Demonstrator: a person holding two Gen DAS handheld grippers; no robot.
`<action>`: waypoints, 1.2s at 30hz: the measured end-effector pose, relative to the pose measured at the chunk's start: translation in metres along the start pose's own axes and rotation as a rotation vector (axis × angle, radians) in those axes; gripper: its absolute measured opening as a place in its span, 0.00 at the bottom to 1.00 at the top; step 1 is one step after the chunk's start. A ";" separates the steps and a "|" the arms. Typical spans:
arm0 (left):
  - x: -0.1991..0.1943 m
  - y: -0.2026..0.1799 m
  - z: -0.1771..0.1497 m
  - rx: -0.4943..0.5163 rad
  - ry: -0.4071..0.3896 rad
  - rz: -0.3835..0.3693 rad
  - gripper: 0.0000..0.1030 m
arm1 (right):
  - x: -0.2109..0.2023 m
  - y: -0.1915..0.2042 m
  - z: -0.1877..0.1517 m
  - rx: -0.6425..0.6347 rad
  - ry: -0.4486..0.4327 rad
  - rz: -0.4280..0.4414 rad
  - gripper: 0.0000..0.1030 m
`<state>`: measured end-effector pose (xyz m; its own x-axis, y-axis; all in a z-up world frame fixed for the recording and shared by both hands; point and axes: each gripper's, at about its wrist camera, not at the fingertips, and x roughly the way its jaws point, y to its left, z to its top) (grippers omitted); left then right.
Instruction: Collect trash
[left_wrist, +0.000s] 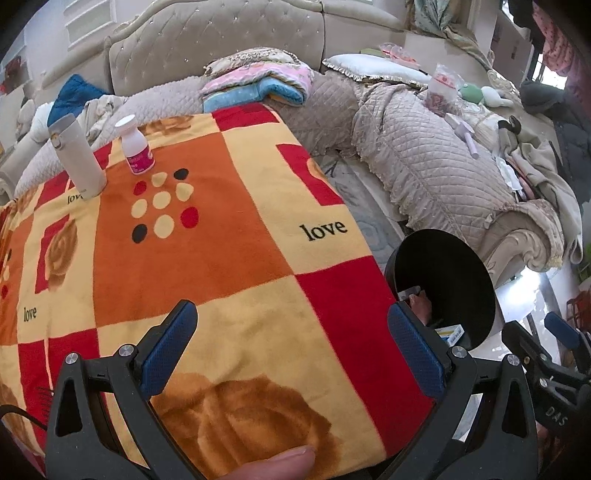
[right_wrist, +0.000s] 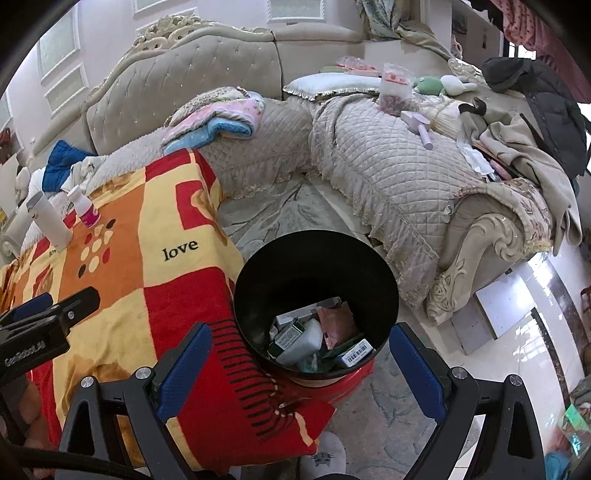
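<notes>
A black trash bin stands on the floor beside the blanket-covered table; it holds several boxes and wrappers. The bin also shows in the left wrist view. My right gripper is open and empty, just above the bin's near rim. My left gripper is open and empty over the blanket. A white tumbler and a small white bottle with a pink label stand at the table's far left.
A quilted beige sofa wraps around behind and to the right, strewn with folded blankets, a cushion, a plastic bag, toys and clothes. A rug and glossy tile floor lie by the bin.
</notes>
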<state>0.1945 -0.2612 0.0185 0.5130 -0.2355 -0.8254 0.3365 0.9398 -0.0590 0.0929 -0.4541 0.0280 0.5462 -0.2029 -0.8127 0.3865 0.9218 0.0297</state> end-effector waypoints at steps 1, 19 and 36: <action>0.000 0.000 0.000 0.003 0.001 -0.001 1.00 | 0.000 0.001 0.000 -0.002 0.002 0.000 0.93; -0.017 0.021 -0.008 -0.001 -0.010 0.003 1.00 | -0.025 0.026 0.003 -0.030 -0.005 0.011 0.93; -0.029 0.005 -0.014 0.025 -0.010 -0.001 1.00 | -0.037 0.014 0.002 -0.014 -0.005 0.022 0.93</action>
<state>0.1700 -0.2456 0.0344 0.5205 -0.2389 -0.8197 0.3563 0.9333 -0.0458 0.0799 -0.4340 0.0602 0.5585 -0.1843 -0.8088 0.3638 0.9306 0.0392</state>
